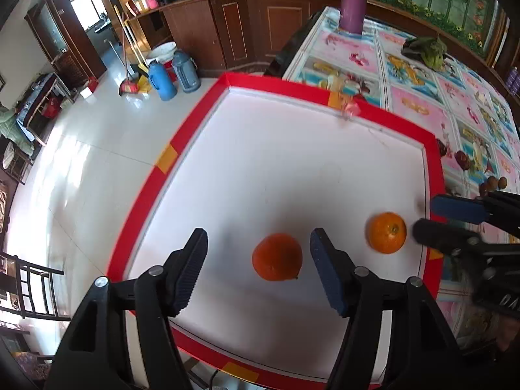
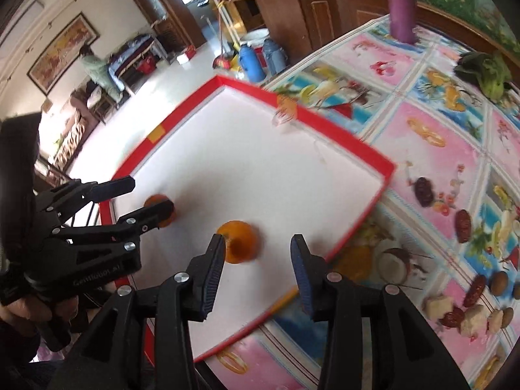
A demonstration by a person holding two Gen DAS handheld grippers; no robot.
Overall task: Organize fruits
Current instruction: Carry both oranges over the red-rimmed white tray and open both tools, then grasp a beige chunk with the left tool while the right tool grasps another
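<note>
Two oranges lie on a white tray with a red rim [image 1: 146, 195] [image 2: 325, 120]. One orange [image 1: 277, 256] sits on the tray floor between the spread fingers of my left gripper [image 1: 259, 232], touching neither pad. The other orange [image 1: 386, 232] [image 2: 239, 242] lies near the tray's right rim. My right gripper [image 2: 258, 240] [image 1: 425, 214] is open around it, and its left pad is close to the fruit. In the right wrist view the left gripper [image 2: 150, 195] stands open at the left, one finger partly hiding the first orange [image 2: 154, 200].
The tray sits at the corner of a table with a fruit-print cloth [image 1: 422, 110]; floor lies beyond its left side. A purple cylinder [image 1: 352, 0] and leafy greens [image 1: 429, 50] stand at the back. A hand [image 2: 19, 305] holds the left gripper.
</note>
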